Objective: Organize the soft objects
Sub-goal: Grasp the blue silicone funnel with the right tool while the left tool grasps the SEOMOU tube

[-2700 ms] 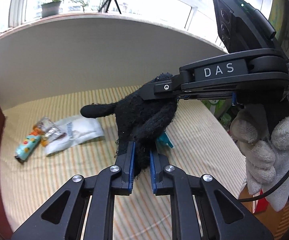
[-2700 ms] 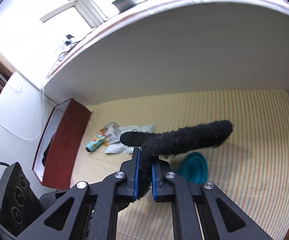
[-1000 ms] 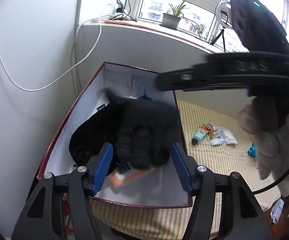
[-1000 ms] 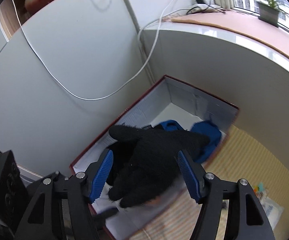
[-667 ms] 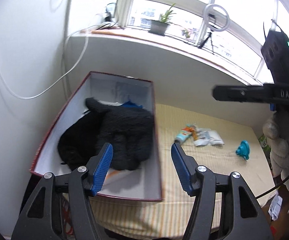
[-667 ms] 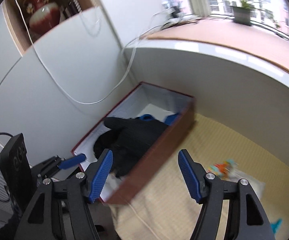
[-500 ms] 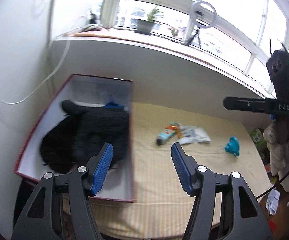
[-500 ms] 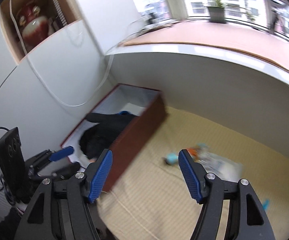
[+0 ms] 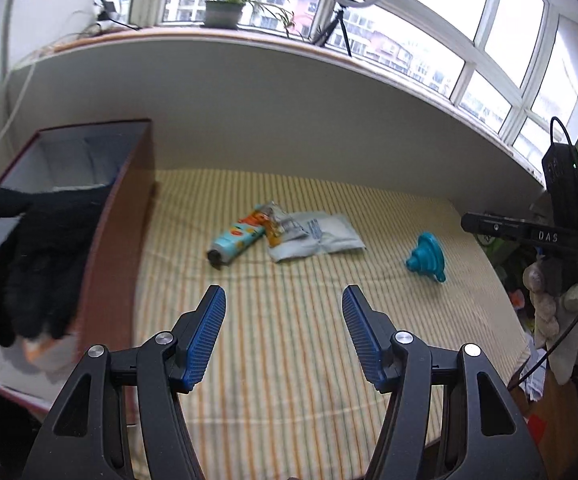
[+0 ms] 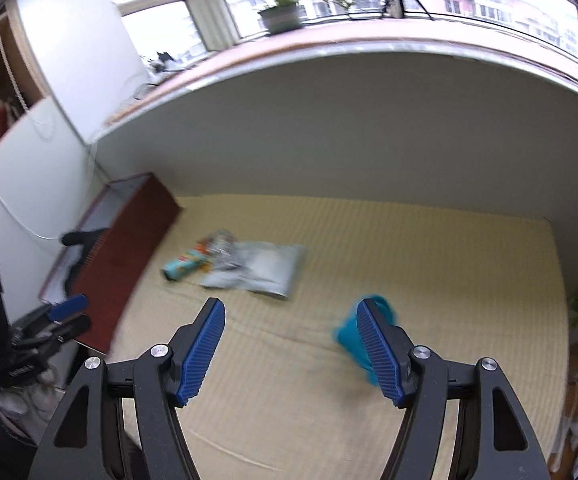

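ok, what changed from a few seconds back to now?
The black glove, then clamped by both grippers above the mat, now lies in the red box. Left gripper and right gripper are open, empty and back over the striped mat. Tube, pouch and teal funnel stayed put.

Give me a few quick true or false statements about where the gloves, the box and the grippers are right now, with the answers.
1. The black gloves lie in the red box. True.
2. The left gripper is shut on a glove. False: it is open with nothing between its pads.
3. The teal funnel lies on the striped mat. True.
4. The right gripper holds the tube. False: it is open and empty; the tube lies on the mat.
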### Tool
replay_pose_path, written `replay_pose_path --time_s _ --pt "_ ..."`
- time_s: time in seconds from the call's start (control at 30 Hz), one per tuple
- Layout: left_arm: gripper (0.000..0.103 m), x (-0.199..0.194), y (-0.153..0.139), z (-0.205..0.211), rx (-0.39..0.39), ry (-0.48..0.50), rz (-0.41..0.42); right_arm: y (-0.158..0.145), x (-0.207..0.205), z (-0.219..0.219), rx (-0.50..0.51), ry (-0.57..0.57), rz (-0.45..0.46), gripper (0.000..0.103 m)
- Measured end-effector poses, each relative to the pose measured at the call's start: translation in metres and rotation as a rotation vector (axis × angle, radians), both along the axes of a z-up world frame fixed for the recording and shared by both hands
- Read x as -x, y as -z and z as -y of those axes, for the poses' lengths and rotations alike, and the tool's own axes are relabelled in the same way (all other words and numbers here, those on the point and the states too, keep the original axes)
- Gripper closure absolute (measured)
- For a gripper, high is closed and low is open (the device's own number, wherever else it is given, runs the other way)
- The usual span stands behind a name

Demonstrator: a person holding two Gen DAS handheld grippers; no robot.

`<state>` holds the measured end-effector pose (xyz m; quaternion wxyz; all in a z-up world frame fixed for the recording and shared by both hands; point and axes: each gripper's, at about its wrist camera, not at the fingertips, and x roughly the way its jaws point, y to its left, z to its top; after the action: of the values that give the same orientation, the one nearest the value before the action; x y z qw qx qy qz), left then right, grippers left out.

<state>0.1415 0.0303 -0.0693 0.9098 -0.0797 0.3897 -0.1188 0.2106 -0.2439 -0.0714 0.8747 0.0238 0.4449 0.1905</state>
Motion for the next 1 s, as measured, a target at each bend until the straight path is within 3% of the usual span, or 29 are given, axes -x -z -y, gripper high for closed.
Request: replay_pose_path --time_s 0.33,0.5,1.0 --pt "0.043 -0.047 0.022 0.012 -0.065 -0.022 -0.062 0.039 -0.007 0.014 0.007 -0.010 -0.067 0.038" --pt "0.043 -0.067 0.029 0.019 -0.159 -0.024 -0.051 0.043 -0.009 0.006 0.034 -0.037 -0.058 0.038" --pt "0.043 -0.109 0.064 0.012 -0.189 -0.078 -0.103 0.062 -0.023 -0.012 0.100 -0.076 -0.067 0.038"
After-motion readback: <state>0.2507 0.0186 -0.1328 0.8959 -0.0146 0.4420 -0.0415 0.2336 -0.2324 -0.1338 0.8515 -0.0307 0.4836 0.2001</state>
